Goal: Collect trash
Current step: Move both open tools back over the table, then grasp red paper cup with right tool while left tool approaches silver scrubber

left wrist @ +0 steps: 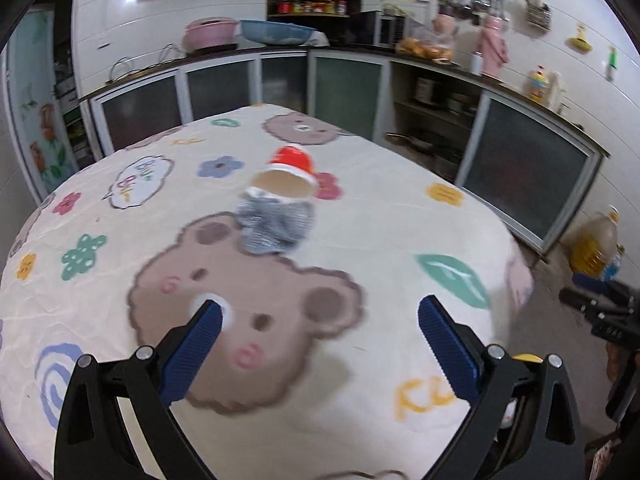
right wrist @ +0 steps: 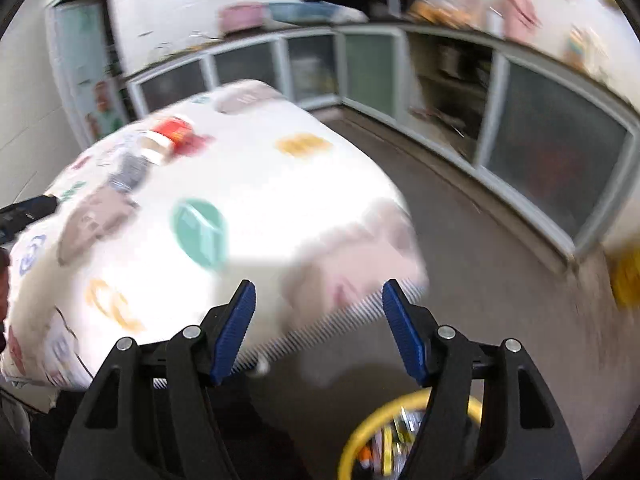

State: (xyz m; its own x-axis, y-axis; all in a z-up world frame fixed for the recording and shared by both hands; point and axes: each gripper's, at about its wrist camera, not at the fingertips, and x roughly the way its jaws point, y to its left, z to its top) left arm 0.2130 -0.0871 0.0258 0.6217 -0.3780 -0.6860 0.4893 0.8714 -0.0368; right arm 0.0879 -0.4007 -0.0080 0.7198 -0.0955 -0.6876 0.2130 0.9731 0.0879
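- Kitchen setting; a table (left wrist: pixel 400 216) under a bear-and-flower cloth is seen, with glass-door cabinets (left wrist: pixel 348 92) behind.
- Trash is found mid-table: a red paper cup (left wrist: pixel 289 172) lying on its side, open mouth toward the camera, touching a crumpled silvery wrapper (left wrist: pixel 274 226) just in front of it.
- Left tool (left wrist: pixel 320 332) is held over the near part of the table, blue pads wide apart, nothing between them, well short of the trash.
- Right tool (right wrist: pixel 319 328) is held past the table edge, pads apart and empty; view heavily blurred.
- Cup is judged light, thin-walled, easily crushed; rim or side wall is best pinched.
- Wrapper is judged very light, soft, crinkly; a raised fold should be taken.
- A yellow-rimmed bin (right wrist: pixel 360 436) is seen below the right tool, with mixed litter inside; contents too blurred to name.
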